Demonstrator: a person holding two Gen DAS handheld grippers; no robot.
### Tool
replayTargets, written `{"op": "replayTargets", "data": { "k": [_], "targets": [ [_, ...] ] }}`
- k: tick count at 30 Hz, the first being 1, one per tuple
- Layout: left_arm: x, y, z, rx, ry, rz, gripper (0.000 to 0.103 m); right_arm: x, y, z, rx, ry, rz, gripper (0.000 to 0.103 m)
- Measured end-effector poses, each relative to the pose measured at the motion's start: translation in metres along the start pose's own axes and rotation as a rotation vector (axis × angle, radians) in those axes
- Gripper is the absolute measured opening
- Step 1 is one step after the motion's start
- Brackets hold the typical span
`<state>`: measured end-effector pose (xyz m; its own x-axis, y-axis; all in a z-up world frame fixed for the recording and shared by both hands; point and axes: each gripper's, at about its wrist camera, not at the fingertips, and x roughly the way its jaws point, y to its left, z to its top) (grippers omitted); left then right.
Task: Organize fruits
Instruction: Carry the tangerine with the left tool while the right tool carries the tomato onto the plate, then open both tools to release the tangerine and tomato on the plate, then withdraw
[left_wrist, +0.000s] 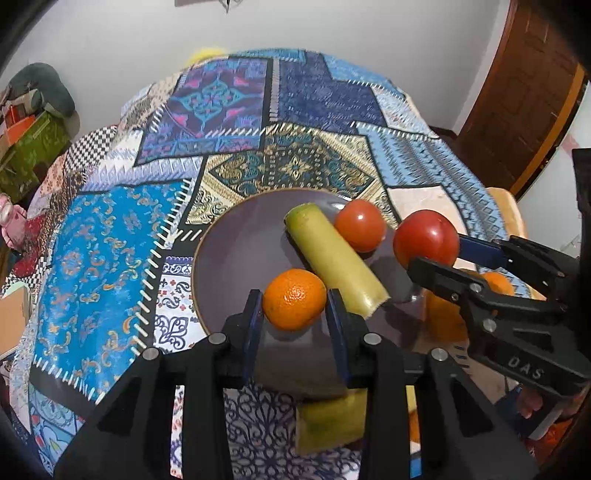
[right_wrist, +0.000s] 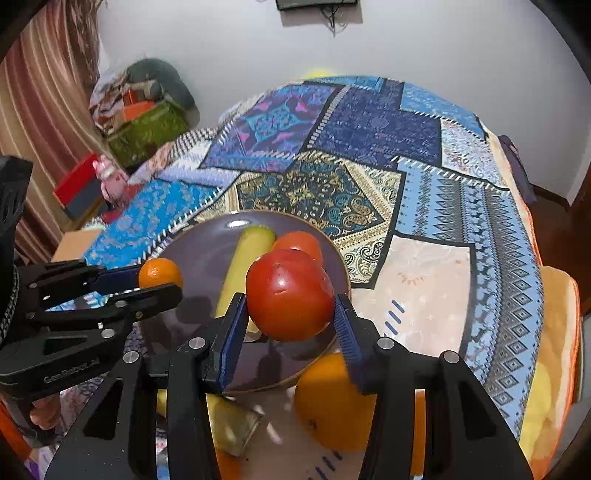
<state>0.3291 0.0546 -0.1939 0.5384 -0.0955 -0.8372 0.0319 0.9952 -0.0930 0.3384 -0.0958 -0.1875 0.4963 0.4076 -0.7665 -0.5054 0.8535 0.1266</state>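
Fruits are going onto the purple plate (left_wrist: 221, 266) right now, both hands busy. I'm carrying a small orange (left_wrist: 294, 298) in my left tongs (left_wrist: 295, 314), pads clamped on its sides, hovering over the plate's near edge. My right tongs (right_wrist: 291, 314) are squeezing a red tomato (right_wrist: 290, 293), hanging above the plate's right side (neither one's touching down yet, as far as I can tell). Already lying on the plate: a yellow-green stalk piece (left_wrist: 334, 258) and a second tomato (left_wrist: 360, 225) just beside it. Left to do, approx: I'm still needing to set these two down and let go, then there's a big orange (right_wrist: 325, 402) and another stalk chunk (right_wrist: 232, 424) sitting on the patchwork cloth (left_wrist: 110, 258) near the plate's rim. So I'm reckoning roughly halfway, maybe a bit less.
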Motion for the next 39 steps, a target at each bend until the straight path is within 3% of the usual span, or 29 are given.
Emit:
{"op": "replayTargets", "data": {
  "k": [10,20,39],
  "targets": [
    [0.030,-0.001,0.005,0.003,0.054,-0.007,0.034,0.022,-0.003,0.000,-0.021,0.076,-0.003,0.044],
    [0.034,-0.003,0.004,0.003,0.075,-0.004,0.035,0.013,-0.005,0.004,-0.019,0.036,-0.004,0.044],
    [-0.046,-0.024,-0.018,0.063,-0.030,-0.003,0.055,-0.080,-0.034,-0.020,-0.004,-0.098,-0.087,0.062]
  ]
}}
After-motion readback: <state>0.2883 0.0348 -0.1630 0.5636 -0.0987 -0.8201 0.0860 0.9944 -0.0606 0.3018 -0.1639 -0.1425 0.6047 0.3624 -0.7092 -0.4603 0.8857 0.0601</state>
